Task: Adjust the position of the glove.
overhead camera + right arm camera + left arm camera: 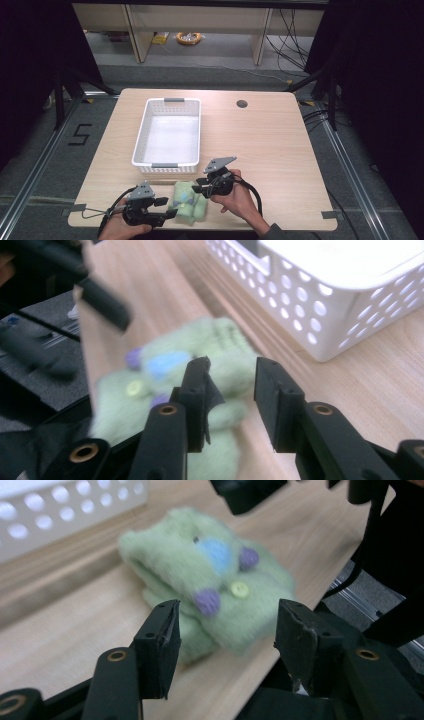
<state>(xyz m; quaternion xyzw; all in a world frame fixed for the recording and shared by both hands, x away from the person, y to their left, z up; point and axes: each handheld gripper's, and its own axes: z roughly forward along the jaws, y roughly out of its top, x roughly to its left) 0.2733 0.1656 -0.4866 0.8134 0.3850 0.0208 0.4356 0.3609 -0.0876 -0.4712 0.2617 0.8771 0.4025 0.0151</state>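
Left gripper (167,207) sits at the near counter edge, just left of the folded green fleece cloth (188,207). Its fingers (159,642) stand apart, released, nothing pressed between them; in the left gripper view the cloth (210,595) lies just past the tips. Green cloth is the landmark: folded, with blue, purple and yellow spots, flat on the wooden counter (260,135) near the front edge. White perforated basket (168,131) stands just behind the cloth, a thin wooden strip (162,182) between them. Right gripper (199,185) is at the cloth's back right corner, held by a hand. Its fingers (197,390) are also parted, gripping nothing; the cloth (150,390) lies under and left of them in the right gripper view.
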